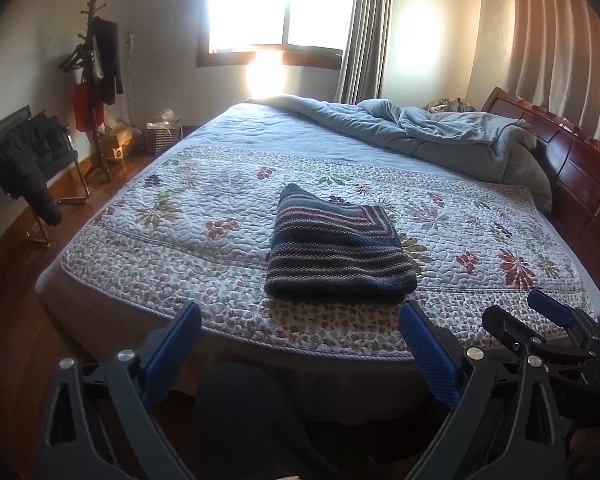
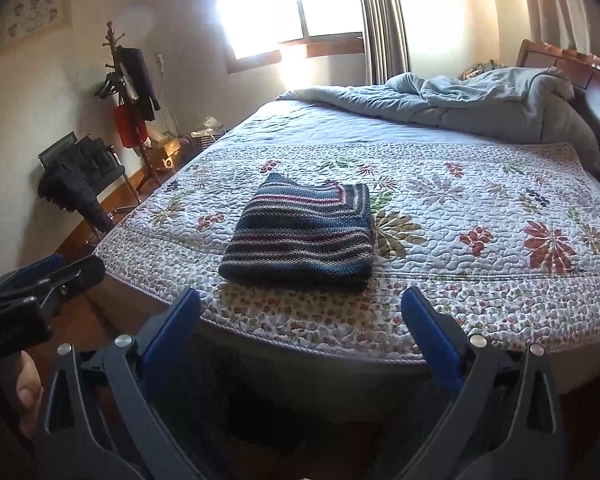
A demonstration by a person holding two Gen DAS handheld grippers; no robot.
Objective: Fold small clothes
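A striped knit garment point(image 1: 336, 252), dark blue with pink and grey stripes, lies folded into a neat rectangle on the floral quilt point(image 1: 180, 216) near the bed's front edge. It also shows in the right wrist view point(image 2: 304, 232). My left gripper point(image 1: 300, 320) is open and empty, held back over the bed's front edge, short of the garment. My right gripper point(image 2: 300, 308) is open and empty, also just short of the garment. The right gripper shows at the right of the left wrist view point(image 1: 540, 320), and the left gripper at the left of the right wrist view point(image 2: 48, 276).
A crumpled grey-blue duvet point(image 1: 440, 132) lies at the bed's far right by the wooden headboard point(image 1: 572, 160). A coat stand point(image 1: 96, 80), a chair with a dark jacket point(image 1: 24, 160) and a basket point(image 1: 160, 136) stand left of the bed on the wooden floor.
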